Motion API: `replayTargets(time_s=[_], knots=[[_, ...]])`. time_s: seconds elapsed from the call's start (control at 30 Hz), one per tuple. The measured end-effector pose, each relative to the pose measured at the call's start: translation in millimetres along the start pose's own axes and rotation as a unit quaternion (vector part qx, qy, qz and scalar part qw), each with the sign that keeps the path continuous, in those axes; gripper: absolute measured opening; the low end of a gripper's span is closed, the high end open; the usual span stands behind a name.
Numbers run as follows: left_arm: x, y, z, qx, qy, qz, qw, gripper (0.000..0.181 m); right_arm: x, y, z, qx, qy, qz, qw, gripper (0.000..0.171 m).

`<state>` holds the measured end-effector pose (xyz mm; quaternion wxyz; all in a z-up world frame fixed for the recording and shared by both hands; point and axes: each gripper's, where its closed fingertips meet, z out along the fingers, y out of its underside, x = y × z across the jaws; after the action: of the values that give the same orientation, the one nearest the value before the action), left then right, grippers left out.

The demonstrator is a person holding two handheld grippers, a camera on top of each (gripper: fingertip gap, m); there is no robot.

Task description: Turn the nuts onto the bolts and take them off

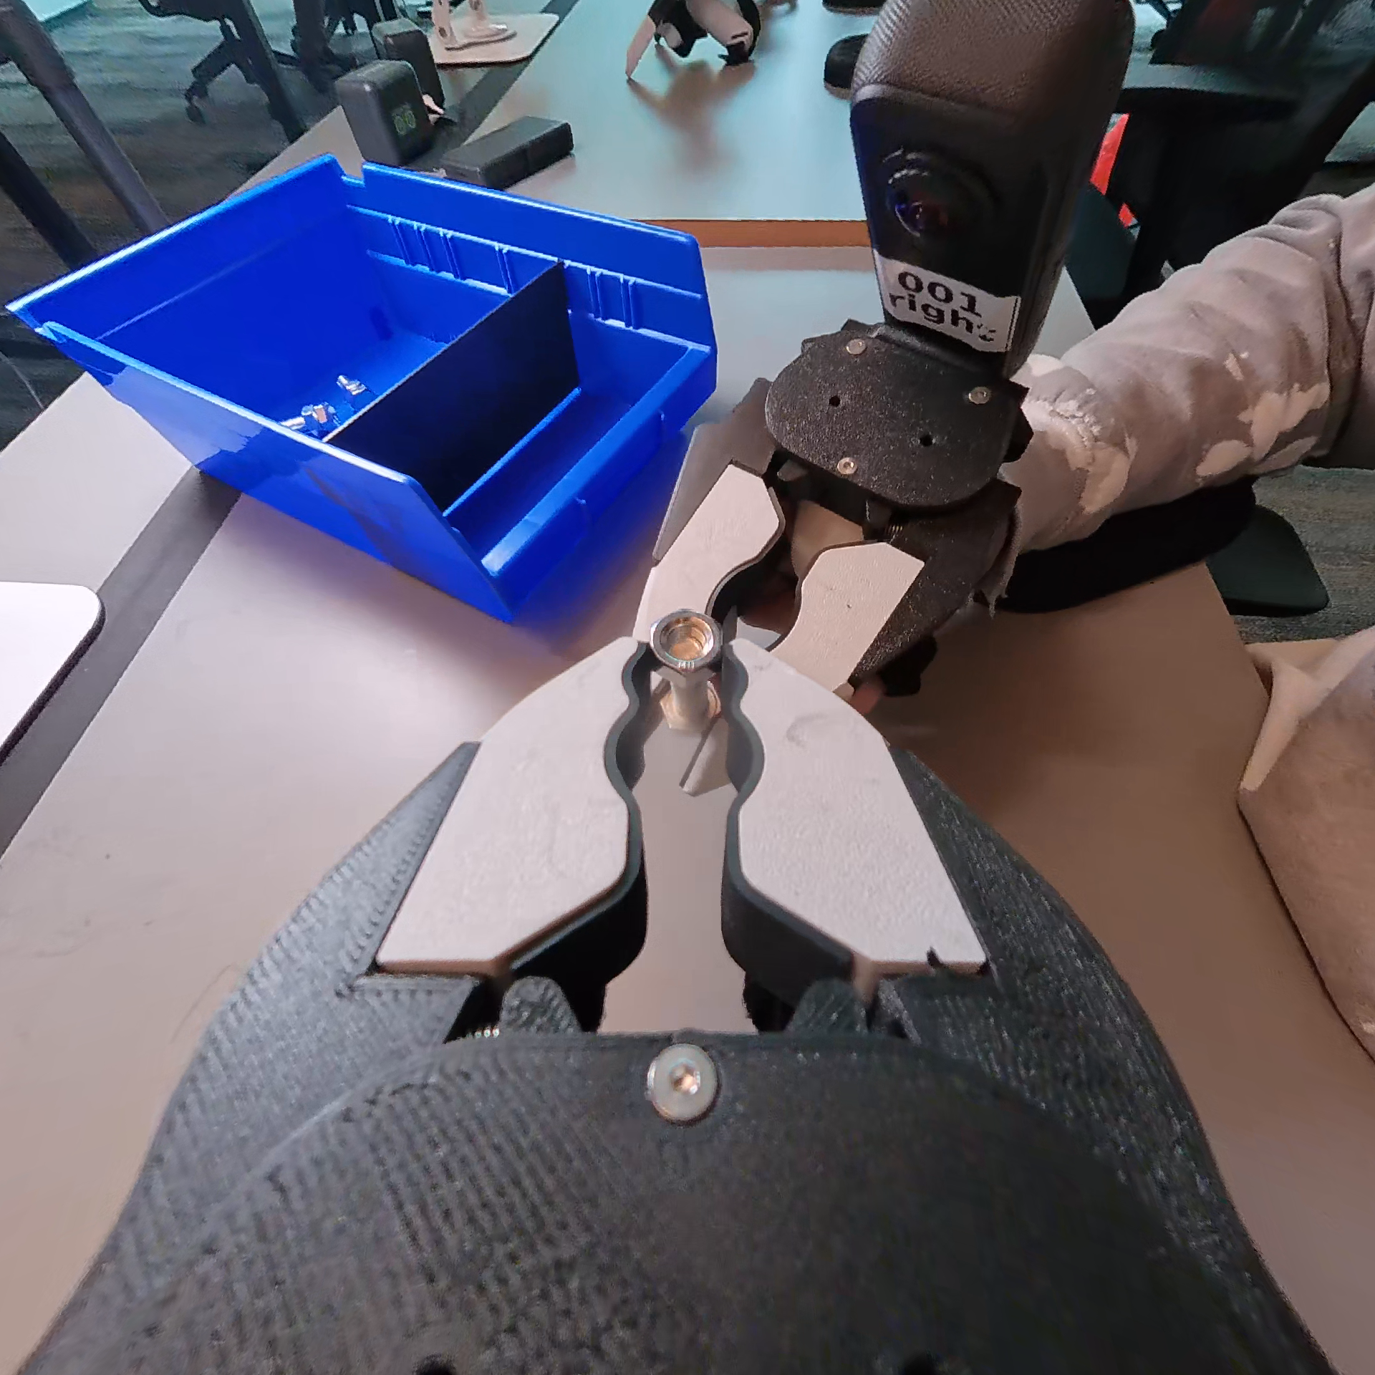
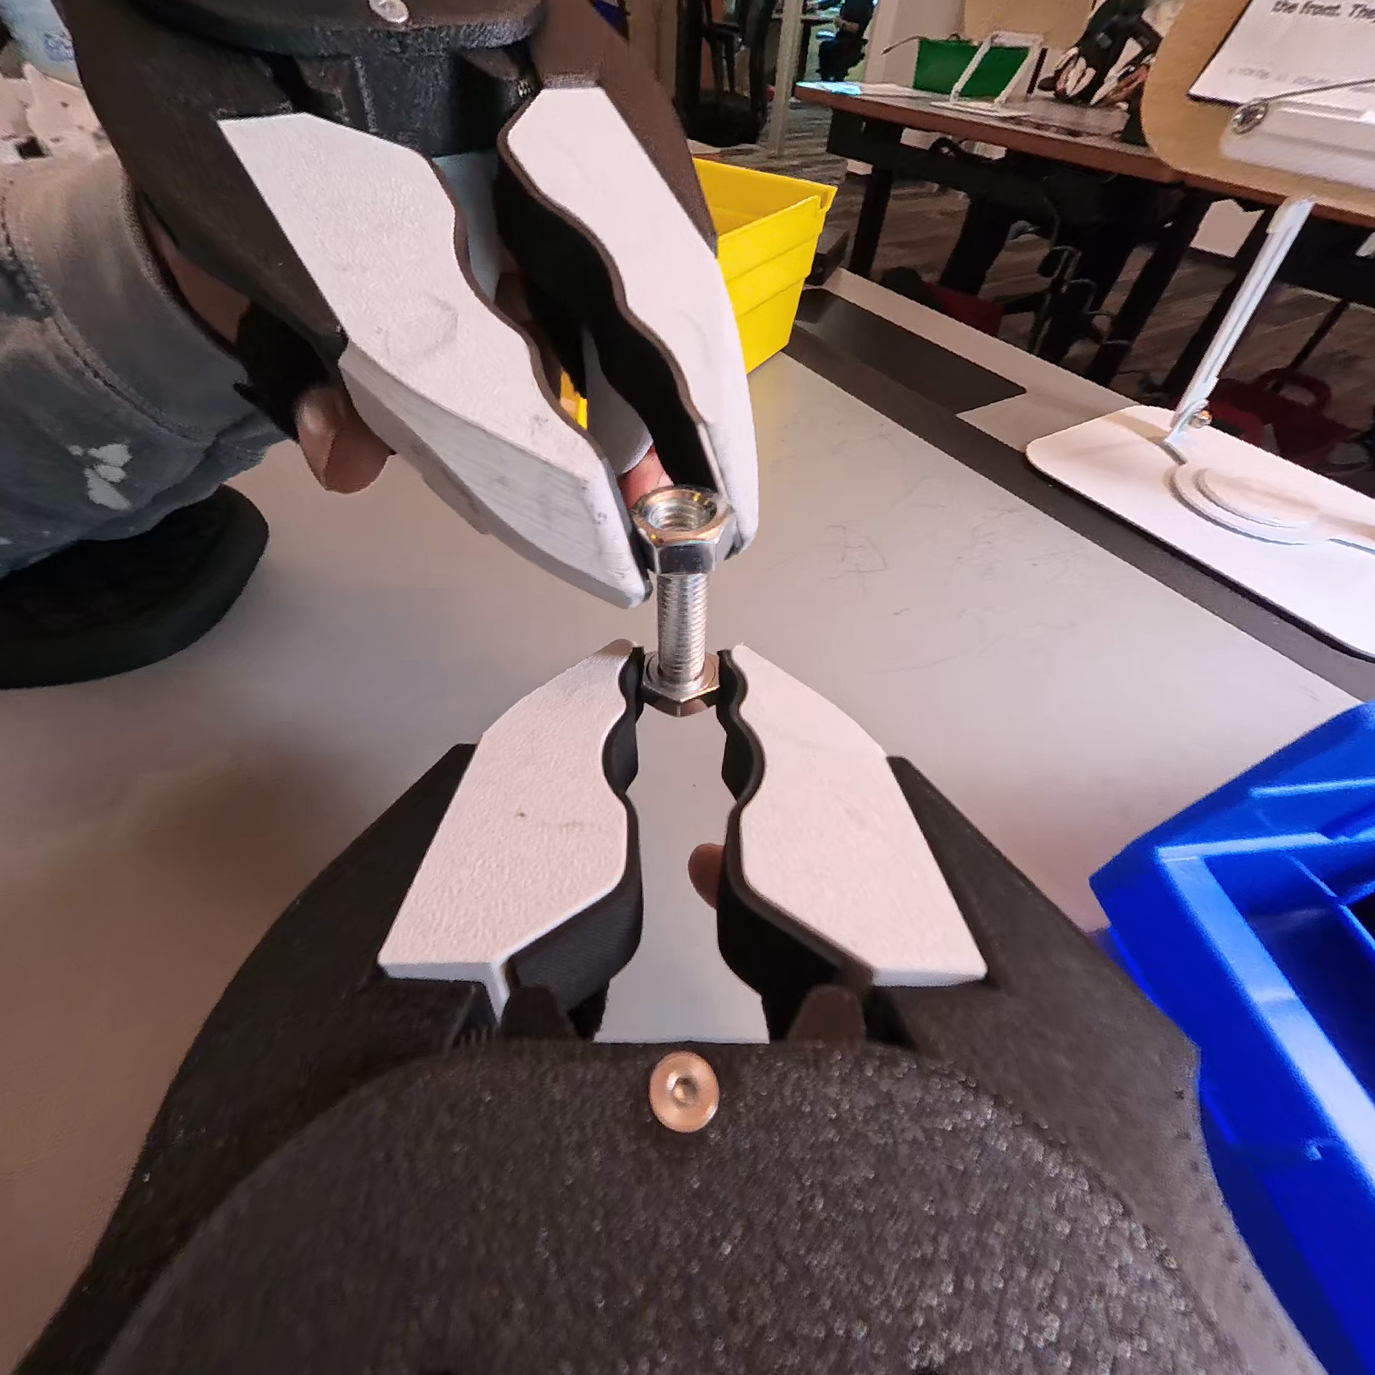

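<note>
The right gripper (image 2: pixel 681 673) with white-faced, black-lined fingers is closed on the hexagonal head of a silver threaded steel bolt (image 2: pixel 678 632), which stands upright above the pale grey tabletop (image 2: pixel 930 595). From the upper left the left gripper (image 2: pixel 684 532) reaches down — its white fingertips clamp a shiny silver hex nut (image 2: pixel 681 521) sitting on the bolt's top end, the threaded hole visible. A blue plastic bin (image 2: pixel 1265 967) sits at the right edge; a yellow plastic bin (image 2: pixel 766 245) lies beyond the left gripper, and a flat white stand base (image 2: pixel 1205 491) rests at far right
</note>
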<state>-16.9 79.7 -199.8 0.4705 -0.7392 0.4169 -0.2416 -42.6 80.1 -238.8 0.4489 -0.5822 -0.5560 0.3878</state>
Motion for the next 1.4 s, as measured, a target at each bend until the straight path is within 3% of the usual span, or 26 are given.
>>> replayTargets(time_s=[0.33,0.8,1.4], knots=[[4.4,3.3,-1.9,-0.013,0.021,-0.007,1.0,0.018,-3.7,2.5,0.0,-0.015,-0.011,-0.015,1.0,0.018],[49.1,19.9,-22.9,-0.077,0.16,0.043,0.983,0.018,-61.6,6.6,-3.7,-0.014,-0.188,-0.059,0.98,0.018],[39.6,23.3,-20.7,-0.071,0.135,0.053,0.987,0.018,-53.7,13.0,2.5,-0.037,-0.163,-0.047,0.985,0.018]])
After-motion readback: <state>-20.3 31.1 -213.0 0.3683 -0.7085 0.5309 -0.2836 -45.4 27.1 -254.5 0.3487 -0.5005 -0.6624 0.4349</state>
